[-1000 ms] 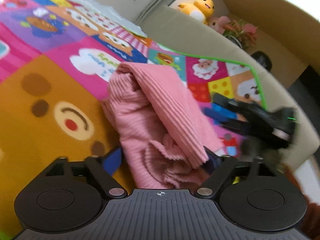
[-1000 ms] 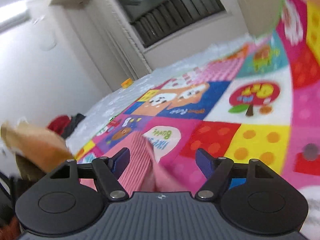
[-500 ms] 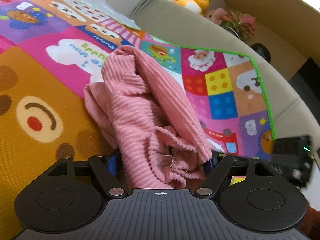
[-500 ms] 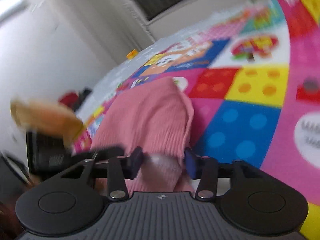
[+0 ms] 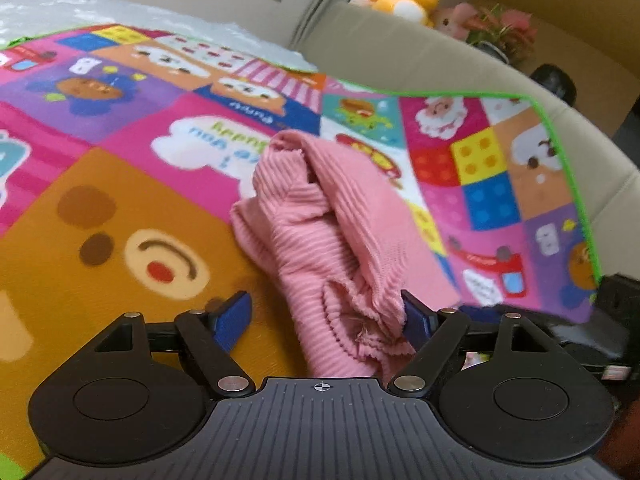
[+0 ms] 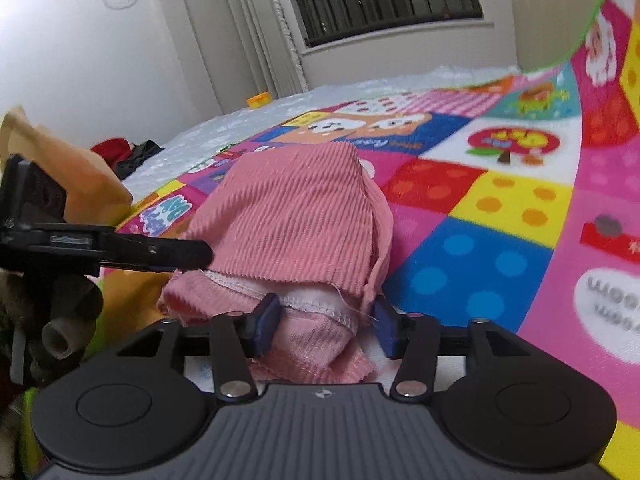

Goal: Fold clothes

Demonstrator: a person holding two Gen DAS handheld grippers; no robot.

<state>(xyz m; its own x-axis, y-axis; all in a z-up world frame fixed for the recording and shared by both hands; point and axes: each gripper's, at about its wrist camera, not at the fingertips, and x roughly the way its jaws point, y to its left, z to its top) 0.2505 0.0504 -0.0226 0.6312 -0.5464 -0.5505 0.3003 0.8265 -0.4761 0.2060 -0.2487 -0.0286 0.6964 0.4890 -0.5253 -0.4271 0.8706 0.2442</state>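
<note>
Pink ribbed garment (image 5: 320,240) lies bunched on play mat (image 5: 120,208). Left gripper (image 5: 326,316) wide; right gripper (image 6: 326,320) half-open astride hem. Step: grasping. Next: pinch, spread flat.

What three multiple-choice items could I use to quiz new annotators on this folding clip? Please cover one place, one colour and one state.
1. Where does the garment lie?
A. on a patterned play mat
B. in a basket
C. on a wooden chair

2. What colour is the garment?
A. green
B. pink
C. white

3. How do the left gripper's fingers stand?
A. shut tight on a toy
B. out of view
C. apart, with cloth between them

Key:
1 A: the pink ribbed garment lies bunched on the play mat.
2 B: its ribbed cloth is pink in both wrist views.
3 C: the left gripper has its blue pads wide apart, and the cloth touches only one of them. The right gripper is likewise open around a hem.
</note>
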